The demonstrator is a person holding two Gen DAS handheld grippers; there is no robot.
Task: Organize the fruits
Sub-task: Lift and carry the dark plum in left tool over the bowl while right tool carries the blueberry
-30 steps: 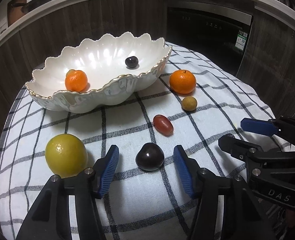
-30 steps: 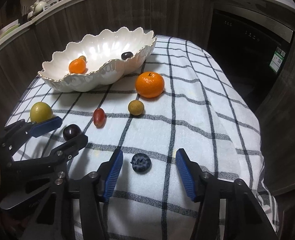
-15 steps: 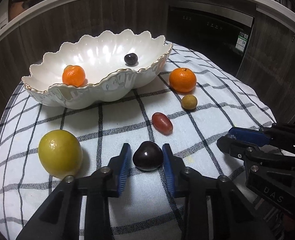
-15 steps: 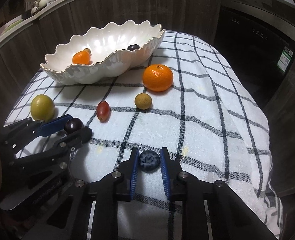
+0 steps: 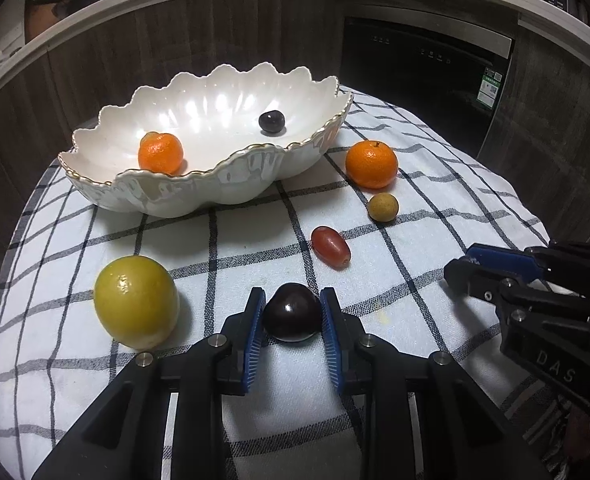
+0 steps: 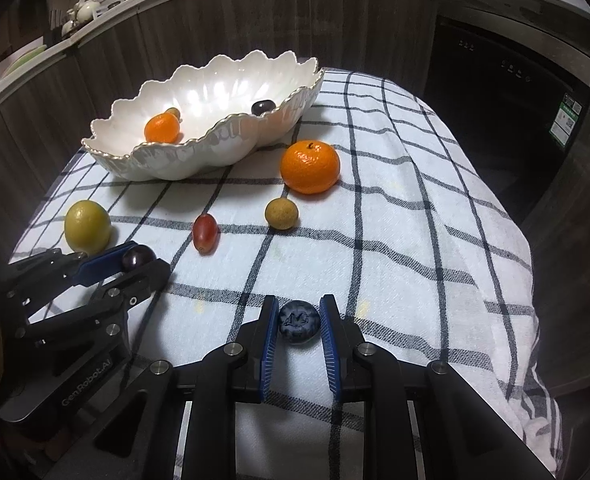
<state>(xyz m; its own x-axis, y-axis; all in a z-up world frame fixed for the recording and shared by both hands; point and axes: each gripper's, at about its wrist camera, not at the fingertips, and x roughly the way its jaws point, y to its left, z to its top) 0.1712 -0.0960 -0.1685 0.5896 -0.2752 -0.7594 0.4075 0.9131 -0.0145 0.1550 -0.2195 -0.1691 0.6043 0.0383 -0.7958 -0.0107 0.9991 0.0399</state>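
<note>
My left gripper (image 5: 292, 312) is shut on a dark cherry (image 5: 292, 314) just above the checked cloth. My right gripper (image 6: 298, 320) is shut on a blueberry (image 6: 298, 321) near the cloth's front. A white scalloped bowl (image 5: 231, 184) at the back holds a small orange (image 5: 161, 153) and a dark grape (image 5: 271, 121). Loose on the cloth lie a yellow-green lemon (image 5: 136, 302), a red grape (image 5: 330, 247), a tan longan (image 5: 382, 207) and a large orange (image 5: 371, 164). The right gripper also shows in the left wrist view (image 5: 495, 268).
The checked cloth (image 6: 415, 240) covers a rounded table that drops off at the right and front edges. Dark wood cabinets and a black oven (image 5: 427, 68) stand behind. The left gripper body (image 6: 75, 300) sits at the left of the right wrist view.
Both grippers closed from open onto their fruits: the left on the dark cherry, the right on the blueberry. Both have lifted slightly and drawn back.
</note>
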